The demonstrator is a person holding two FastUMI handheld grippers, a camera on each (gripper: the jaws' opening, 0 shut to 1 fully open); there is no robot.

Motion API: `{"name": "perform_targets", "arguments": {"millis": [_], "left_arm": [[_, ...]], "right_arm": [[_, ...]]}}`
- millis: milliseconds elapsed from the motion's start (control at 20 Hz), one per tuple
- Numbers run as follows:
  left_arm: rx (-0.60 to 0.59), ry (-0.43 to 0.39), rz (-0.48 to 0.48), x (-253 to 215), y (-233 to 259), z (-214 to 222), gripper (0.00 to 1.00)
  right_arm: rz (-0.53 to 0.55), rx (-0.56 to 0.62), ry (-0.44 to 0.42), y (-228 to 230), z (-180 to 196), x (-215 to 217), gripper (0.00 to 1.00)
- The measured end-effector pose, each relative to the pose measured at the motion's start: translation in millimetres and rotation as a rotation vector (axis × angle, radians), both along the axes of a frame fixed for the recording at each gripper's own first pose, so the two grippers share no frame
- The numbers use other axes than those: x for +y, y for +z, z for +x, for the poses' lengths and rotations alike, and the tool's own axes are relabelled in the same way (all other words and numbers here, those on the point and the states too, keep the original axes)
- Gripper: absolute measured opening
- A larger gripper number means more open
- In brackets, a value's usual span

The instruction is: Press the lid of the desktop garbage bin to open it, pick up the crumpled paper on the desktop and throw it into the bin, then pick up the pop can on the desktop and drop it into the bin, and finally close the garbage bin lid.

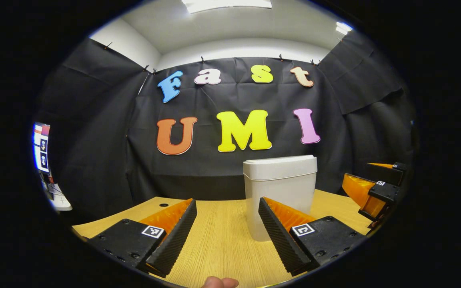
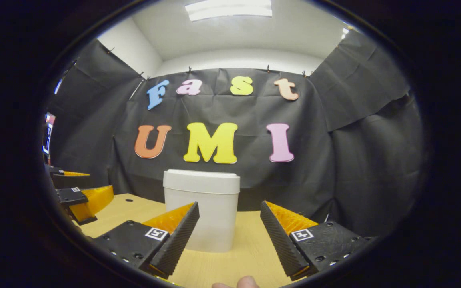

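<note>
Left gripper view: white bin (image 1: 280, 188) upright, lid down; both tongs (image 1: 227, 230) spread, empty.

left gripper (image 1: 227, 206) — ribbed wedge fingers | black screwed mounts — square tags

Bright ceiling light panel (image 1: 226, 5) overhead, soft shadows on the desk (image 1: 222, 236), sharp focus, strong fisheye bending at edges

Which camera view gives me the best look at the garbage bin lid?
The right gripper view: the lid sits shut, its top face visible. In the left gripper view the lid shows almost edge-on, and the left gripper covers the bin's base.
</note>
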State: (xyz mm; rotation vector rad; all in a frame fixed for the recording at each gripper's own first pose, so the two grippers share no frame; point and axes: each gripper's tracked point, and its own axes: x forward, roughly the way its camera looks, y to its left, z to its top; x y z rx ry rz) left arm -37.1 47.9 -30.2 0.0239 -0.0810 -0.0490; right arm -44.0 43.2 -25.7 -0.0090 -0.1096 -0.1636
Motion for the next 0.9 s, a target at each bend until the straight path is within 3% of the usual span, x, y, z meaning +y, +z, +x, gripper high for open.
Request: {"name": "perform_targets", "arguments": {"millis": [900], "left_arm": [[0.017,0.001,-0.009,0.9,-3.0,0.9,0.99]], "right_arm": [[-0.012,0.005,0.024,-3.2,-2.1,9.9,0.95]]}}
